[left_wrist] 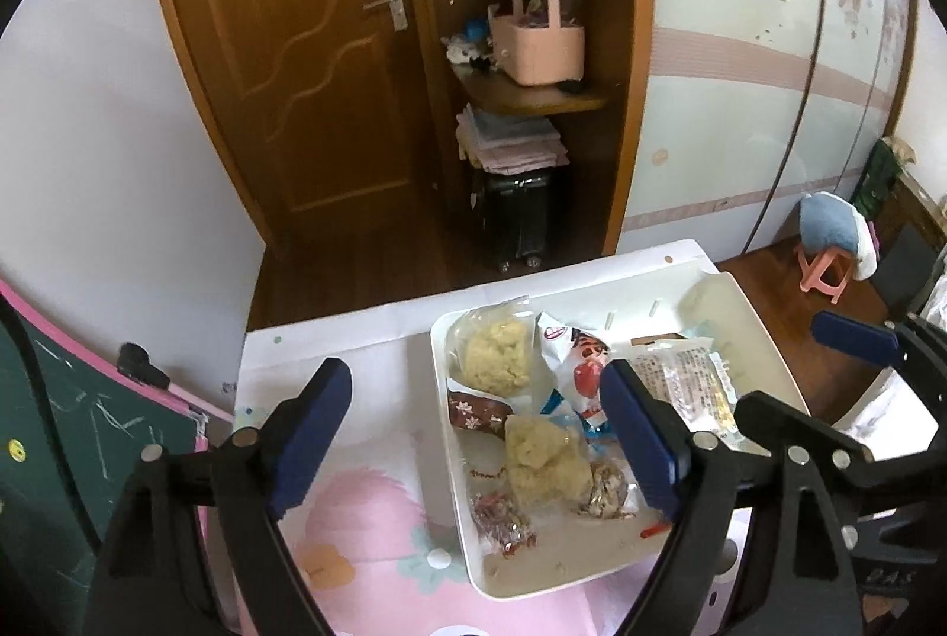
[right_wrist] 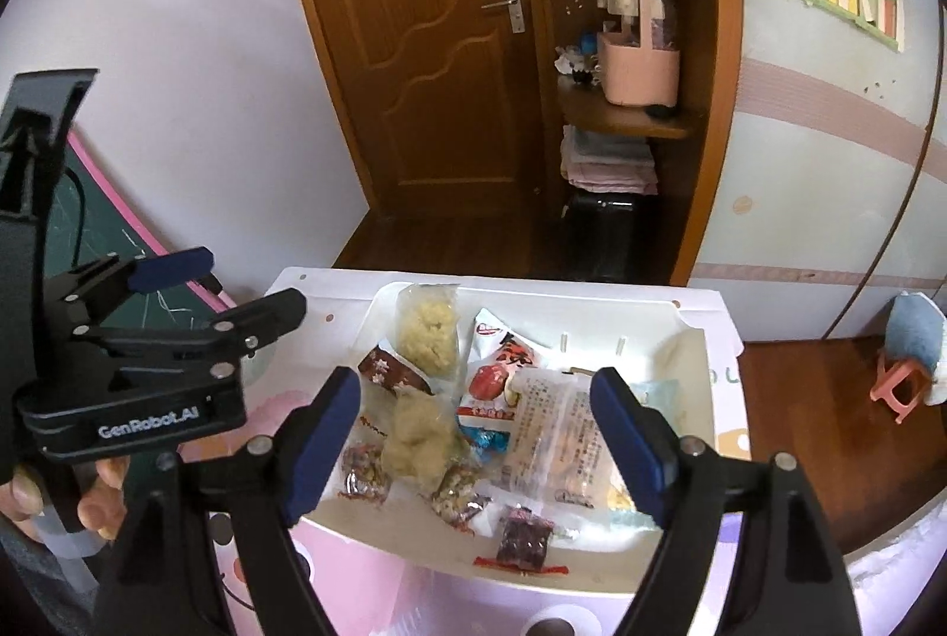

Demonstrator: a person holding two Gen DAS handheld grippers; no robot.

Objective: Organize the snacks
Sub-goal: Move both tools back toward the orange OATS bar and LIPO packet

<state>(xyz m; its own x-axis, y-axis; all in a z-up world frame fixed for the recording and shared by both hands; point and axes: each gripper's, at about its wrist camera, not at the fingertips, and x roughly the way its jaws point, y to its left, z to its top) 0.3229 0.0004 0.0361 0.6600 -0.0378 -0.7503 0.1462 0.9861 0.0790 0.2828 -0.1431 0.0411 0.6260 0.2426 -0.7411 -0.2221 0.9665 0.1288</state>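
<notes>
A white tray [left_wrist: 453, 476] [right_wrist: 592, 325] on the table holds several wrapped snacks. Among them are two clear bags of yellow crumbly cake [left_wrist: 494, 357] [right_wrist: 429, 334], a red-and-white packet [left_wrist: 577, 363] [right_wrist: 497, 375], a clear packet with printed text [left_wrist: 686, 381] [right_wrist: 556, 434], a brown wrapper [left_wrist: 476, 408] [right_wrist: 390, 372] and a small dark red packet [right_wrist: 524, 541]. My left gripper [left_wrist: 476, 434] [right_wrist: 237, 289] hangs open over the tray's left side. My right gripper [right_wrist: 479, 440] [left_wrist: 820, 375] stands open above the tray's middle. Neither holds anything.
The tray sits on a pink flowered cloth [left_wrist: 367, 535] over a small table. A green chalkboard [left_wrist: 71, 429] leans at the left. Beyond are a wooden door [left_wrist: 296, 44], corner shelves with a pink basket [left_wrist: 538, 44], and a pink stool [left_wrist: 825, 269]. A hand [right_wrist: 100, 494] holds the left gripper.
</notes>
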